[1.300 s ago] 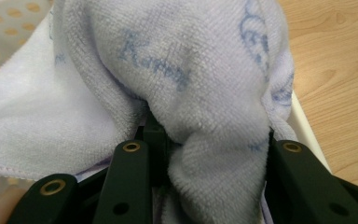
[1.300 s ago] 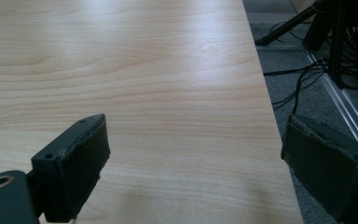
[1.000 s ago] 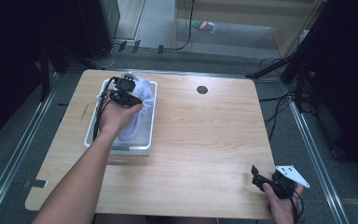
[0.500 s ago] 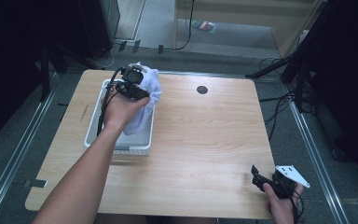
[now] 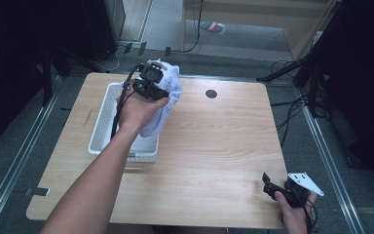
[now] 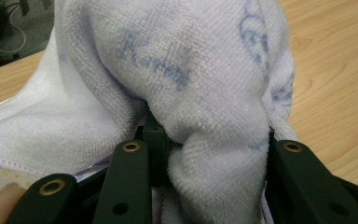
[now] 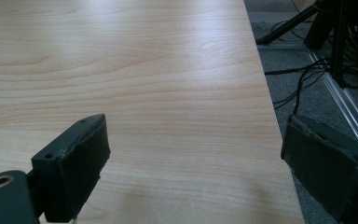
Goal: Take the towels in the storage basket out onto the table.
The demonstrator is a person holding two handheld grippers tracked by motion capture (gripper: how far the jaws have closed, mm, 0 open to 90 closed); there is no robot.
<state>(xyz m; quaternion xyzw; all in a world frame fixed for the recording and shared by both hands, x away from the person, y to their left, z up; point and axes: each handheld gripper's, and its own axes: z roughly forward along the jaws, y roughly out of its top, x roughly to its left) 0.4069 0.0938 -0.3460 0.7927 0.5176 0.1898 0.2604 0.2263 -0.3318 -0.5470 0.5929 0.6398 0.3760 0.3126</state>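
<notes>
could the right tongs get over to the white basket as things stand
Probably yes. The right tongs sit open at the table's near right corner, with bare wood between them and the white basket. Only the left tongs, lifting the towel above it, crowd that spot.

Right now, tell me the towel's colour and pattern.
White towel with pale blue printed lettering, clearest in the left gripper view.

**Table and what lies on it**

A light wooden table (image 5: pixel 214 141) with rounded corners is seen from above. A white basket (image 5: pixel 108 127) is set on its left part, by the far left corner. A round dark grommet (image 5: pixel 211 93) is seen near the far edge. The rest of the top is bare wood.
</notes>
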